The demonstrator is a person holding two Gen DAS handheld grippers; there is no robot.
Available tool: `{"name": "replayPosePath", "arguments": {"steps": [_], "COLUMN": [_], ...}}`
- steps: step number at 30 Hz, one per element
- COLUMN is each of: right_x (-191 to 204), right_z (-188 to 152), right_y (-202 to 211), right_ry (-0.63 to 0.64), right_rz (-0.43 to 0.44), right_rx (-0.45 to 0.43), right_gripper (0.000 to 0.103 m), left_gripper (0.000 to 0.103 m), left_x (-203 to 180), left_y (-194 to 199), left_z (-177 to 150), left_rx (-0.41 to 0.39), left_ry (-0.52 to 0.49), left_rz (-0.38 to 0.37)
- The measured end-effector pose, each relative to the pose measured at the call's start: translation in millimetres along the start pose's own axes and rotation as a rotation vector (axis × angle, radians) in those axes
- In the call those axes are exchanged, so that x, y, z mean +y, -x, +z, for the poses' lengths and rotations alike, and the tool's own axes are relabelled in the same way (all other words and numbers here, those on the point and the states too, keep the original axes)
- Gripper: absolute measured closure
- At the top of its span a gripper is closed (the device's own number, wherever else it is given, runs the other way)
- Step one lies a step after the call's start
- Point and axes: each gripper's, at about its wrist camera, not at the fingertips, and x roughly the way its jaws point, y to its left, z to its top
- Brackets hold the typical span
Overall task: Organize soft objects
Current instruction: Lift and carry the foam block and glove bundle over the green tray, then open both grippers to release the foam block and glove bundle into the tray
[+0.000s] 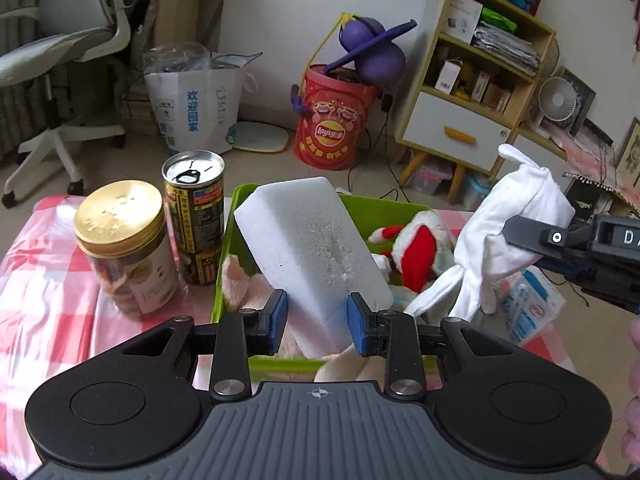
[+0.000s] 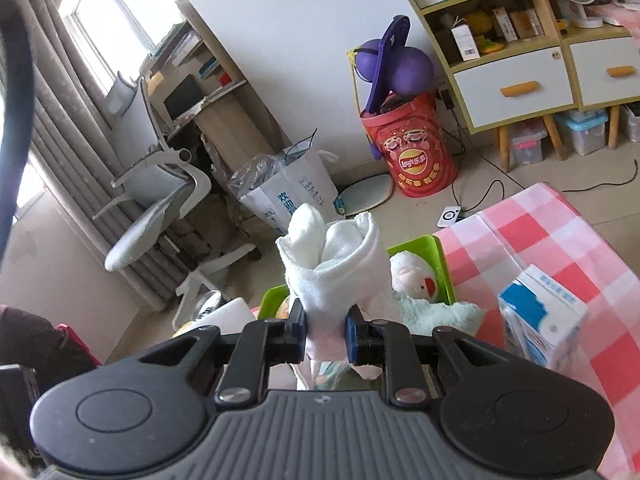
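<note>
Left gripper [image 1: 317,322] jaws pinch a white sponge block [image 1: 310,256] above the green bin [image 1: 400,210]; right gripper [image 2: 326,334] jaws clamp a white glove [image 2: 336,264].

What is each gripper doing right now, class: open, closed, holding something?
Left gripper: closed on the white sponge block.
Right gripper: closed on the white cloth glove.

Each gripper, left [image 1: 317,322] and right [image 2: 326,334], has a ribbed grey body, two round black housings, black linkage arms with silver screws, and blue pads [image 1: 280,320]. A small compass mark sits at the body's centre.
</note>
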Motion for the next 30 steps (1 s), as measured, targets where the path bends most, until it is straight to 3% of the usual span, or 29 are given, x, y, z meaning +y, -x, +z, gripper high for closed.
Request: {"name": "replayPosePath", "arguments": {"steps": [8,16,25,28,30], "right_x": [-9,-17,-10,-7,-5], "right_z": [-6,-20,-19,-16,-15], "right_y": [-41,-71,-69,-64,-59], "right_ry": [0.001,0.024,0.062,0.054,0.058], "right_rz": [-0.013,-0.040,-0.061,-0.064,-0.064], "right_rx": [0.047,0.114,0.125,0.128,0.128], "right_gripper": [0.103,0.103,0.103,0.103,0.094], "left_gripper": [0.070,0.066,0.062,0.056,0.045], "left_x": [10,9,8,9,9], "left_y": [-37,-54,-48,-44,-39], "left_z": [3,-1,0,-1,-1], "left_rx": [0.045,0.064,0.033,0.029,0.022], "left_ry": [-0.008,-0.023,-0.023,-0.005,0.010], "left_rz": [0.021,-0.008,-0.019,-0.014,-0.023]}}
